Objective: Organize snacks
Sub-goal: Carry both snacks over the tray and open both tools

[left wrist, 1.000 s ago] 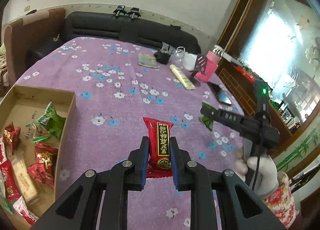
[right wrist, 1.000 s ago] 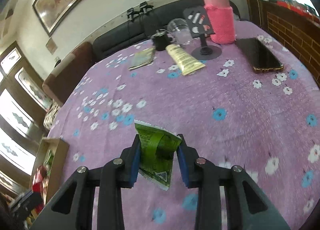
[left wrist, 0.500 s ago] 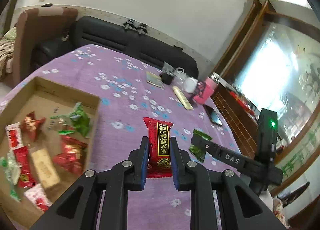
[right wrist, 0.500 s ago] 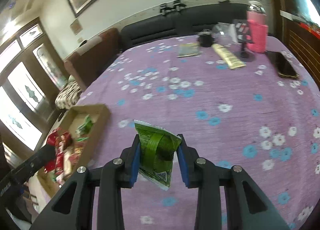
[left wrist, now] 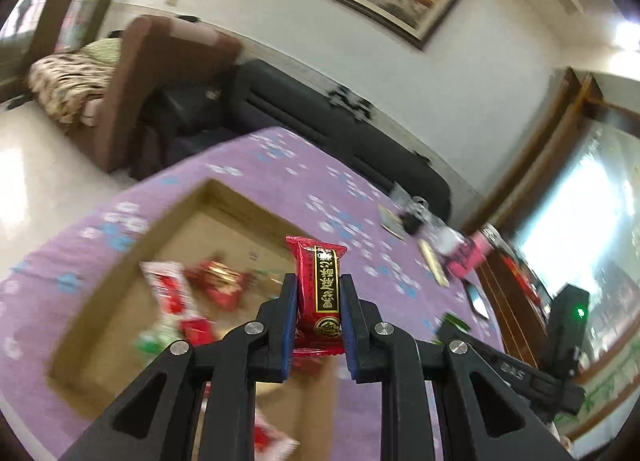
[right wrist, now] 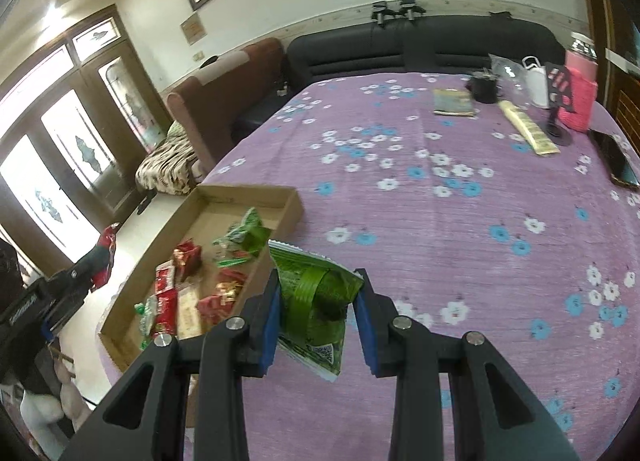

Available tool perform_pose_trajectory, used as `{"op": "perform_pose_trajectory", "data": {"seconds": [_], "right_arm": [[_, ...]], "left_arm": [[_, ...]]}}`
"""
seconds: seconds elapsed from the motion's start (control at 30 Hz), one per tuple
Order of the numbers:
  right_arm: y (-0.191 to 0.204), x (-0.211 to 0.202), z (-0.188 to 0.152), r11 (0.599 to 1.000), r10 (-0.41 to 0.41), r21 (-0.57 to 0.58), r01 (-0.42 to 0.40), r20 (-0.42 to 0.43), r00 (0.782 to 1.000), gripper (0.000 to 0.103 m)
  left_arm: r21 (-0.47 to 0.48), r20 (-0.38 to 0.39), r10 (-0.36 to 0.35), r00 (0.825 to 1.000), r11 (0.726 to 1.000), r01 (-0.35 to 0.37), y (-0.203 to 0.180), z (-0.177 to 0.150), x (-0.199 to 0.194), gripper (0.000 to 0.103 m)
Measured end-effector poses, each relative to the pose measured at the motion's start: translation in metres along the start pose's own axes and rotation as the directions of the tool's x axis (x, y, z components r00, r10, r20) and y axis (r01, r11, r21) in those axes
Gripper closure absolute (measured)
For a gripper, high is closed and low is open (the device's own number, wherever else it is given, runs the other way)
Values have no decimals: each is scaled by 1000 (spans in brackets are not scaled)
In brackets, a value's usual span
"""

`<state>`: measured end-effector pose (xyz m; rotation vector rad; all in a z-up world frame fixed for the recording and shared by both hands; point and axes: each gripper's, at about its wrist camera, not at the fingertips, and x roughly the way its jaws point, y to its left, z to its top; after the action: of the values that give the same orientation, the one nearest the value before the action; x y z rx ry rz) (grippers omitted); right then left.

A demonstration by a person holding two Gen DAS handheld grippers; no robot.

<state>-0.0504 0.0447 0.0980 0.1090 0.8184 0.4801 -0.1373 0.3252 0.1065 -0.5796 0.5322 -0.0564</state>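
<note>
Red foil shows between the blue pads of the left gripper (left wrist: 318, 303), which is clamped on a red snack packet (left wrist: 319, 293) held upright above the near right part of the cardboard box (left wrist: 120, 257). That view is smeared, so the wrappers below it appear only as red, white and green patches. The right gripper (right wrist: 318, 307) is clamped on a crumpled green snack packet (right wrist: 314, 301) over the purple flowered tablecloth (right wrist: 440, 221), just right of the box, which lies at the table's left edge. Inside the box lie red, green and beige snacks (right wrist: 192, 289). At the far right of the table stand a pink bottle (right wrist: 578, 101) and a phone (right wrist: 622, 165).
</note>
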Motion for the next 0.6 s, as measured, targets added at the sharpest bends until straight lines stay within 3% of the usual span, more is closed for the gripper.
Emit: {"op": "perform_pose_trajectory", "data": {"seconds": [0.23,0.6], "right_arm": [[47,17,-1,997,41,-71,-44,-37,998,70],[113,62,-13,982,82,-159,-103,-129,988,70]], "left_arm": [[-80,21,83,996,993,-81,49,4,-9,83],[-27,-25,192,981,981,-192,72,-8,0,83]]}}
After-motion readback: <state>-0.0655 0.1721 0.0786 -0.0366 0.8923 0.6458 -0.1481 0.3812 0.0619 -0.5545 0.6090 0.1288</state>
